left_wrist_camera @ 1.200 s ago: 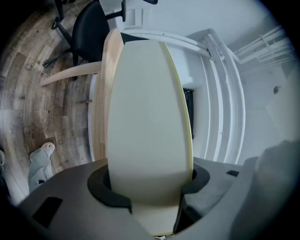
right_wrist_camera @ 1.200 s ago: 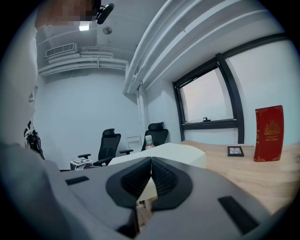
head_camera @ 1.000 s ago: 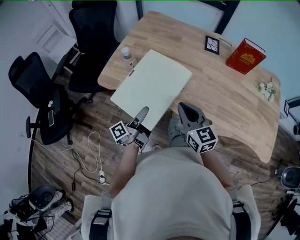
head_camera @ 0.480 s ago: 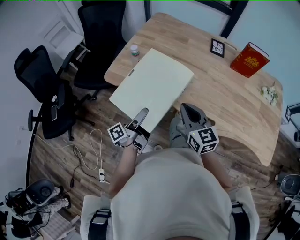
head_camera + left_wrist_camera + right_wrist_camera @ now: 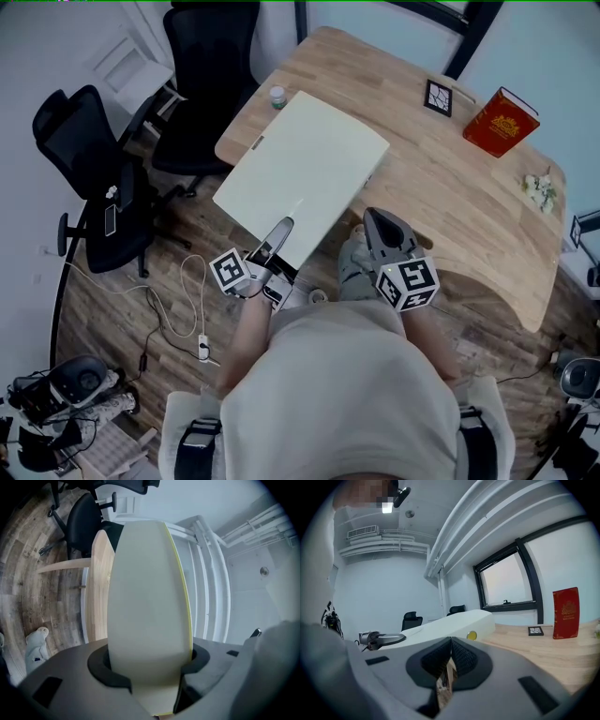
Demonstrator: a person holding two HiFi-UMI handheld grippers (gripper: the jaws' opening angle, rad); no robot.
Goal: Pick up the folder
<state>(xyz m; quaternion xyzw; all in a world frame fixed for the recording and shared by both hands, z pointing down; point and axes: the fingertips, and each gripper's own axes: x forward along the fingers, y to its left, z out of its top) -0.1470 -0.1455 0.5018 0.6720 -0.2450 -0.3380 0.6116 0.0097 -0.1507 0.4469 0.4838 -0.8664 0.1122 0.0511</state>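
Observation:
The folder [image 5: 300,178] is a large, thick cream-white case. It hangs tilted over the table's near left edge, partly above the floor. My left gripper [image 5: 279,232] is shut on the middle of its near edge. In the left gripper view the folder [image 5: 147,592] fills the space between the jaws, with a yellow line along its right edge. My right gripper [image 5: 375,220] hovers just right of the folder's near corner, jaws shut with nothing in them. In the right gripper view the pads meet at the tips [image 5: 451,641]; the folder [image 5: 454,623] and the left gripper [image 5: 377,639] show beyond them.
The wooden table [image 5: 450,197] carries a red book [image 5: 504,120], a small framed picture [image 5: 438,97], a bottle [image 5: 277,96] and a pale sprig [image 5: 538,186]. Two black office chairs [image 5: 202,84] [image 5: 89,178] stand at the left. A cable [image 5: 178,309] lies on the floor.
The left gripper has lifted the folder a little and drawn it leftward, further over the table's edge. The right gripper has barely shifted.

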